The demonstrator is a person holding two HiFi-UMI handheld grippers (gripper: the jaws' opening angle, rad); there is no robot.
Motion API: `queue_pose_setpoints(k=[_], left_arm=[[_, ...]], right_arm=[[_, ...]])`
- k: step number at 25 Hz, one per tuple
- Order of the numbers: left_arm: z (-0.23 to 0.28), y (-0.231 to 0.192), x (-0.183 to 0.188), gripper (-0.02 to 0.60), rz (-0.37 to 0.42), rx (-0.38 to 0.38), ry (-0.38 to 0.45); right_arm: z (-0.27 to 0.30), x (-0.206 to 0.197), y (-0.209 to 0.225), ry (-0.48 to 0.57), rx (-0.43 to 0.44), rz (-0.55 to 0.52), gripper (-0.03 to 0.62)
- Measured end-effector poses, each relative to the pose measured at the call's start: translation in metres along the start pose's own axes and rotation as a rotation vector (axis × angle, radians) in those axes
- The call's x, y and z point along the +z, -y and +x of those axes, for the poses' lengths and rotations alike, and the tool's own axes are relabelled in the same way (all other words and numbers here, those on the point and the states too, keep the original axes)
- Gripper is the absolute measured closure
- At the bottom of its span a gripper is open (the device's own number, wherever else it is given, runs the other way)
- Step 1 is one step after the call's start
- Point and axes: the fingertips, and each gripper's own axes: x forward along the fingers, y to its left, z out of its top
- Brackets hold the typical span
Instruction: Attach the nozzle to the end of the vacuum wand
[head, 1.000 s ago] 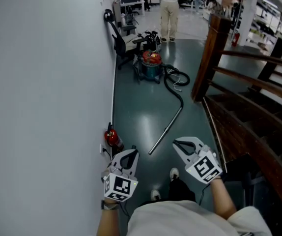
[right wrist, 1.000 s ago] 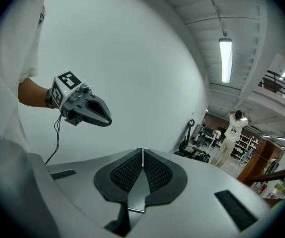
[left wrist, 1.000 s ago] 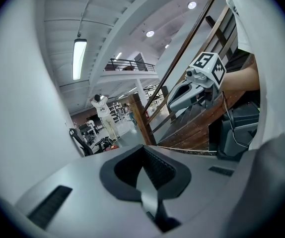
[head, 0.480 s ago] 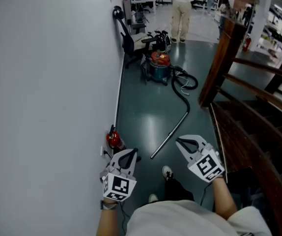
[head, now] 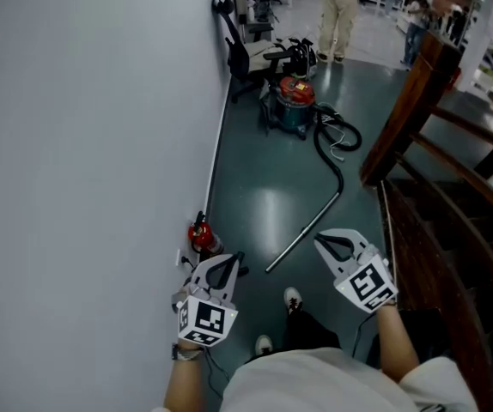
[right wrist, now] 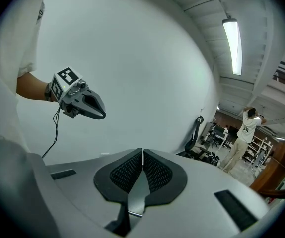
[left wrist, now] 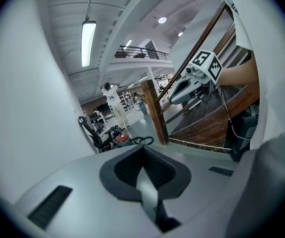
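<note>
I hold the left claw [head: 232, 261] and the right claw [head: 322, 240] low in front of me, side by side. Both are pressed together with nothing in them. I think that is because there is nothing to pick up here yet, and the job has not really begun. The wand [head: 302, 232] lies flat on the floor [head: 251, 200], just past my claws and a bit nearer the right one. Its near end points at my feet. Its far end joins a black hose [head: 336, 160], which curls back to the vacuum [head: 295, 106] far off by the left wall [head: 83, 144]. The wand is a thin, straight, shiny grey pipe, lying on a slant. I cannot find the nozzle in any view, so I would have to look for it first.
</note>
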Motion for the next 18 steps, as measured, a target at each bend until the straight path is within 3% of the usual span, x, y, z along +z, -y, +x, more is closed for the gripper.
queue_pose_setpoints(k=[18], left_arm=[[0.070,-0.050,-0.026,0.581,-0.037,0.050,-0.087]], right_arm=[[0.074,-0.032,0.045,-0.018,0.118,-0.008,0.565]])
